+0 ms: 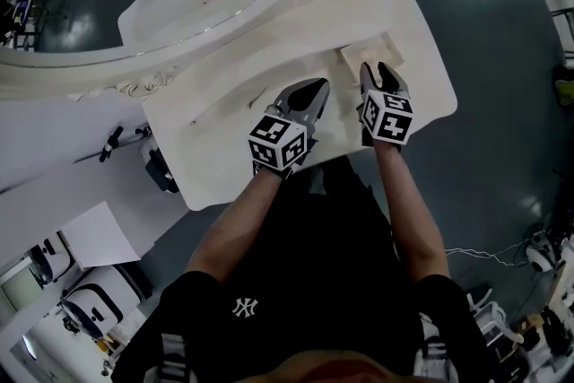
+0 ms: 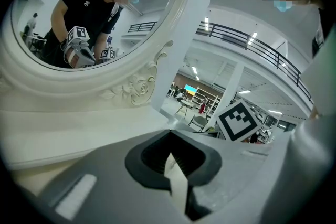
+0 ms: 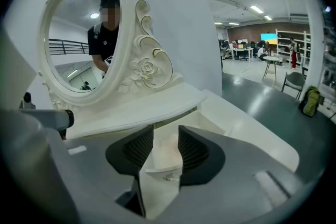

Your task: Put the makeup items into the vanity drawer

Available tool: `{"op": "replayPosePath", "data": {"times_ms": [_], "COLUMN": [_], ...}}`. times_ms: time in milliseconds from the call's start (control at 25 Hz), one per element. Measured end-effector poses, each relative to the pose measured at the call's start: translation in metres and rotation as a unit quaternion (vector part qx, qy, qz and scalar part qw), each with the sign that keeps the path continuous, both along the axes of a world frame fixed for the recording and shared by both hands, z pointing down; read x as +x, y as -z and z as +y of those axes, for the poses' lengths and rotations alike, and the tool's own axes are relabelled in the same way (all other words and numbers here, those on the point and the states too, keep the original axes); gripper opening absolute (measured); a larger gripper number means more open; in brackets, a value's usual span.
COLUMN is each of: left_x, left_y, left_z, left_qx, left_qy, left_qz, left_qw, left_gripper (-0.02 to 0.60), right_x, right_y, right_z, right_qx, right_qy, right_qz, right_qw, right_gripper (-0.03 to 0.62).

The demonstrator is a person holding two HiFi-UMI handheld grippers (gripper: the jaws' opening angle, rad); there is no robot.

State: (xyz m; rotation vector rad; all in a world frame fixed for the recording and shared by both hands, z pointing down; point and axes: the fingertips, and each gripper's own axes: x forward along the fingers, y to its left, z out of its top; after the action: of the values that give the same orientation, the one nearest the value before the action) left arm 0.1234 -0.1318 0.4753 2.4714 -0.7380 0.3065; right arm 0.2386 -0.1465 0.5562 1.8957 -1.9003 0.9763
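Cream wooden vanity drawer (image 3: 163,171) gapes under the parted right claw (image 3: 165,134); left claw (image 2: 169,134) pinched together.
Likely light and stiff; take its front lip.

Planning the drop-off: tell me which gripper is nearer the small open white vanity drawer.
Right. The right gripper hangs just before the open white drawer, jaws apart and aimed into it; the left gripper is over the white tabletop to the drawer's left, jaws together.

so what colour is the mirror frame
Creamy white, with carved rose and scroll ornament. The mirror frame shows best in the right gripper view.
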Motion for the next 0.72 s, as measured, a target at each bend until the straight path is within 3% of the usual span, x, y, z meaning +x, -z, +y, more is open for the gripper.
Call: {"op": "replayPosePath", "data": {"times_ms": [360,560,720], "left_x": [-0.033,-0.061,-0.087], "left_y": [0.004,0.006,0.006], "left_z": [0.013,0.021,0.029], "left_qx": [0.003,0.007,0.008], "left_qy": [0.013,0.025,0.038], "left_qz": [0.002,0.0,-0.002], "left_qw": [0.9999,0.9997,0.9992], "left_gripper": [0.0,0.0,0.0], "right_x": [-0.028,-0.062,-0.094], "right_y": [0.013,0.018,0.019], "right_z": [0.014,0.022,0.031], "right_qx": [0.013,0.016,0.018], "right_qy": [0.007,0.034,0.059], "right_qz": [0.011,0.017,0.016], "right_qw": [1.0,0.999,0.998], "right_gripper": [0.088,0.028,0.023]}}
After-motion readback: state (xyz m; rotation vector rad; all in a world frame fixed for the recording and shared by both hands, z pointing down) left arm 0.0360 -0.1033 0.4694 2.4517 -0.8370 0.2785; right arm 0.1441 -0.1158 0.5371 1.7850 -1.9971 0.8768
